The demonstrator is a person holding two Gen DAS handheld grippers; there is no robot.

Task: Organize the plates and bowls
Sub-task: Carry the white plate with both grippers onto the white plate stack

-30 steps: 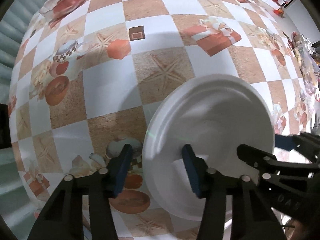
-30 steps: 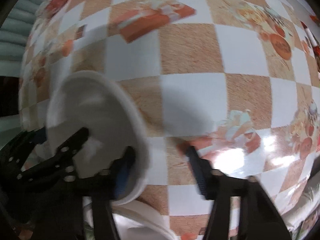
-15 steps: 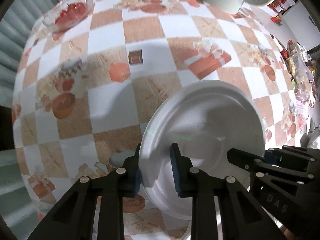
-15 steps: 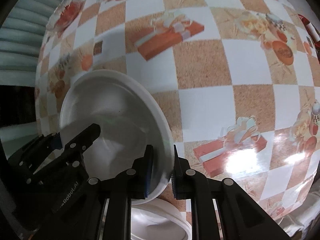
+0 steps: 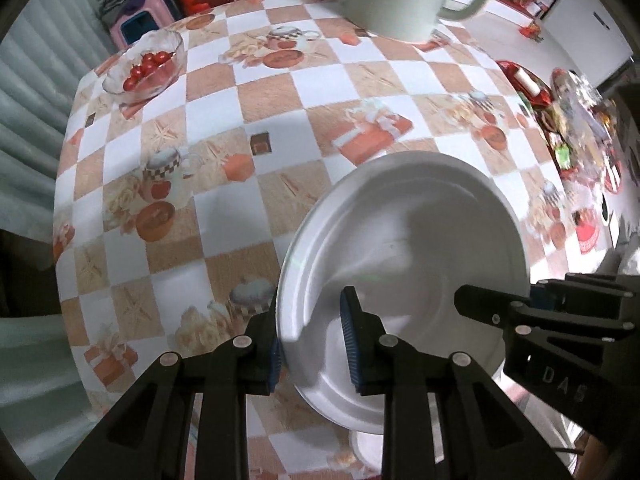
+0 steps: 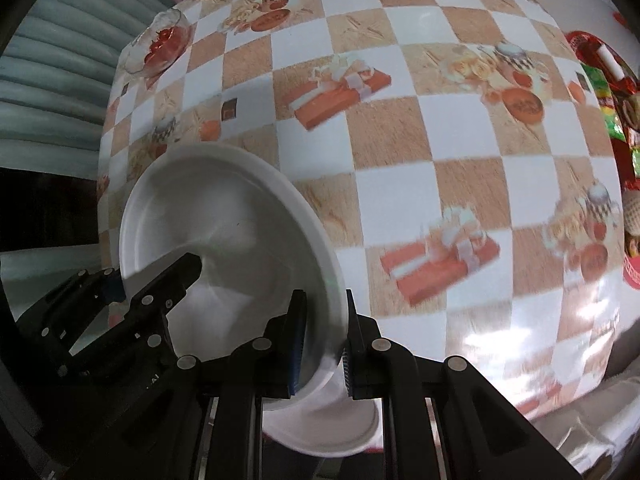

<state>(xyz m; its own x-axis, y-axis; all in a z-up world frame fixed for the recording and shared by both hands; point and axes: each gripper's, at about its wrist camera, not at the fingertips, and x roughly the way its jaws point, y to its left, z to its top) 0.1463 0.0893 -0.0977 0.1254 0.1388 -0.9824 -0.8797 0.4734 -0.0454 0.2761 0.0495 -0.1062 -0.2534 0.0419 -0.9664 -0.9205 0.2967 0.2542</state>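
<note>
Here, mid-lift: white plate [image 5: 404, 236] pinched at opposite rims by left tool [image 5: 312, 340] and right tool [image 6: 322, 344], both clamped tight, clear of the checkered desk [image 5: 248, 96]. Below both tools, a white bowl [image 6: 320, 432]. Next, probably: level carry, gentle stacking.

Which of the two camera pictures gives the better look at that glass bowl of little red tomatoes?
The left wrist view: the glass bowl sits clear near the table's far left corner, and you can make out separate tomatoes. The right wrist view shows the same bowl smaller and squeezed towards the edge, its contents only a red blur.
</note>
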